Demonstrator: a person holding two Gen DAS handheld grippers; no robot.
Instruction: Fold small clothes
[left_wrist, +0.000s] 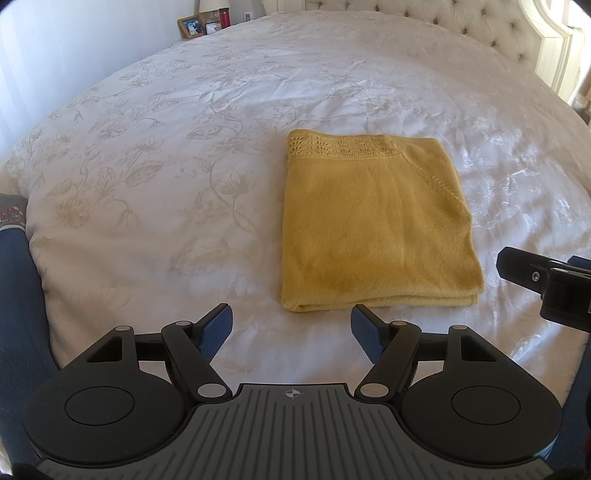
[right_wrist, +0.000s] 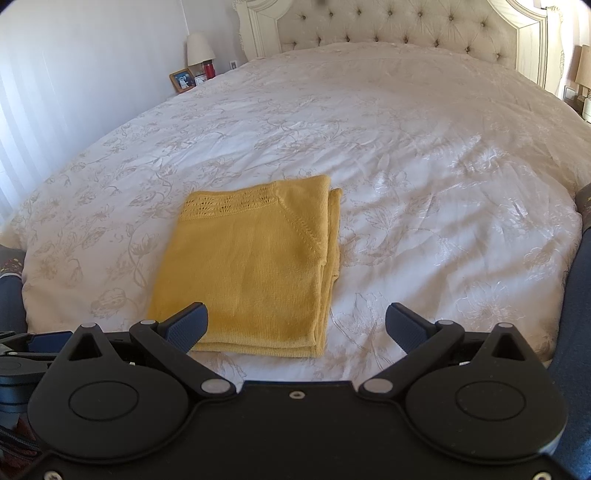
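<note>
A mustard-yellow knitted garment (left_wrist: 373, 225) lies folded into a neat rectangle on the white bedspread (left_wrist: 166, 166), its lacy band at the far edge. The right wrist view shows the same garment (right_wrist: 247, 266) with stacked layers along its right side. My left gripper (left_wrist: 291, 332) hovers just short of the garment's near edge, open, nothing between its blue pads. My right gripper (right_wrist: 295, 326) is open too and holds nothing; its left finger (right_wrist: 188, 325) overlaps the garment's near left corner in the picture. Part of the right gripper (left_wrist: 532, 277) shows at the right edge of the left wrist view.
A tufted cream headboard (right_wrist: 406, 26) stands at the far end of the bed. A nightstand at the far left carries a lamp (right_wrist: 199, 46), a framed photo (right_wrist: 183, 79) and a red jar (right_wrist: 209, 69). Blue-clad legs (left_wrist: 18, 295) border the near bed edge on both sides.
</note>
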